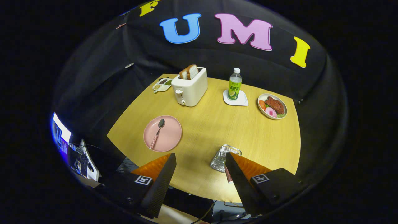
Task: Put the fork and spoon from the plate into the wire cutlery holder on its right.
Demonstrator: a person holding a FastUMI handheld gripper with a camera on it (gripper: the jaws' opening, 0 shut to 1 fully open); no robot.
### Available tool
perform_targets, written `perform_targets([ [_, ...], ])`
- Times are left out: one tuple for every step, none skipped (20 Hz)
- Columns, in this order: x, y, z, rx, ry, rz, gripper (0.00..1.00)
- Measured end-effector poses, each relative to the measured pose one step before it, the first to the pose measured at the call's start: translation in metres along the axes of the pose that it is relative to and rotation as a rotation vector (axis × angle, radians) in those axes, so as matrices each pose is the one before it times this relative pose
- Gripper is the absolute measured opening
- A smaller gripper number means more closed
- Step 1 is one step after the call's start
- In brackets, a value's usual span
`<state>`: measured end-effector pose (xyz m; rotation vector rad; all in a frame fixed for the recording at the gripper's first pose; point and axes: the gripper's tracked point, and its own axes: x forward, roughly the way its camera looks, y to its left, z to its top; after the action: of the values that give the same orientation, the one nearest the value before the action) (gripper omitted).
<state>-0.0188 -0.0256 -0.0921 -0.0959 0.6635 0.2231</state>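
Observation:
On the pink plate point(169, 140), ahead and left of my left finger, lies a spoon point(157, 133) with a dark bowl and a pink handle. The wire cutlery holder point(221, 158) stands on the yellow table point(217, 124) right of the plate, just in front of my right fingertip. A pink-handled fork point(229, 175) rests in the holder, its handle sticking out along the inner face of my right finger. My gripper point(200, 157) hovers above the table's near edge, open wide, with nothing between its fingers.
At the back of the table stand a white toaster point(190, 88) holding bread, a small snack tray point(162, 84), a green bottle point(234, 86) on a white coaster and a plate of food point(272, 106). A monitor and keyboard point(73, 146) sit off the table's left side.

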Motion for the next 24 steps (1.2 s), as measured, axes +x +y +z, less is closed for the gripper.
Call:
perform_targets([
  [0.00279, 0.00979, -0.00149, -0.01465, -0.01113, 0.0065, 0.99],
  [0.00413, 0.01111, -0.00001, -0.00737, -0.0102, 0.00874, 0.99],
  [0.0069, 0.0127, 0.00057, -0.00057, -0.00971, 0.01338, 1.0],
  [0.0074, 0.01367, -0.00075, 0.00082, -0.00096, 0.01945, 1.0],
  [0.00731, 0.01315, -0.00323, 0.00405, 0.00542, 0.01862, 1.0],
  [0.00807, 0.01211, -0.00397, 0.00702, 0.00675, 0.01817, 1.0],
  [0.0095, 0.01276, -0.00265, 0.00223, 0.01046, 0.02201, 1.0],
  [0.01037, 0.01051, -0.00377, 0.00019, 0.01245, 0.01426, 1.0],
  [0.01109, 0.00871, -0.00268, -0.00119, 0.01179, 0.01043, 1.0],
  [0.01195, 0.00898, 0.00042, 0.00028, 0.00475, 0.00761, 1.0],
  [0.01323, 0.00834, 0.00118, 0.00272, 0.00513, 0.00703, 1.0],
  [0.01265, 0.00801, 0.0028, 0.00641, 0.00381, 0.00783, 1.0],
  [0.01392, 0.0065, 0.00437, 0.00534, -0.00038, 0.00391, 1.0],
  [0.01303, 0.0045, 0.0027, 0.00317, 0.00428, -0.0036, 1.0],
  [0.01281, 0.00497, 0.00179, 0.00189, 0.00794, -0.00076, 0.99],
  [0.01306, 0.0031, 0.00043, 0.00315, 0.01542, -0.00386, 1.0],
  [0.01125, 0.00389, -0.00089, 0.00508, 0.01883, 0.00176, 1.0],
  [0.01144, 0.00346, -0.00108, 0.00043, 0.01941, 0.0019, 1.0],
  [0.00998, 0.00234, -0.00305, -0.01224, 0.02474, 0.00072, 1.0],
  [0.01027, 0.00175, -0.00255, -0.01837, 0.02208, -0.00128, 1.0],
  [0.01046, -0.00198, -0.00368, -0.01617, 0.02112, -0.01021, 1.0],
  [0.01029, -0.00062, -0.00443, -0.00577, 0.0234, -0.00558, 1.0],
  [0.00952, 0.00074, -0.00322, 0.00666, 0.02249, -0.00169, 0.99],
  [0.00891, 0.00013, -0.00302, 0.01151, 0.02129, -0.00234, 1.0],
])
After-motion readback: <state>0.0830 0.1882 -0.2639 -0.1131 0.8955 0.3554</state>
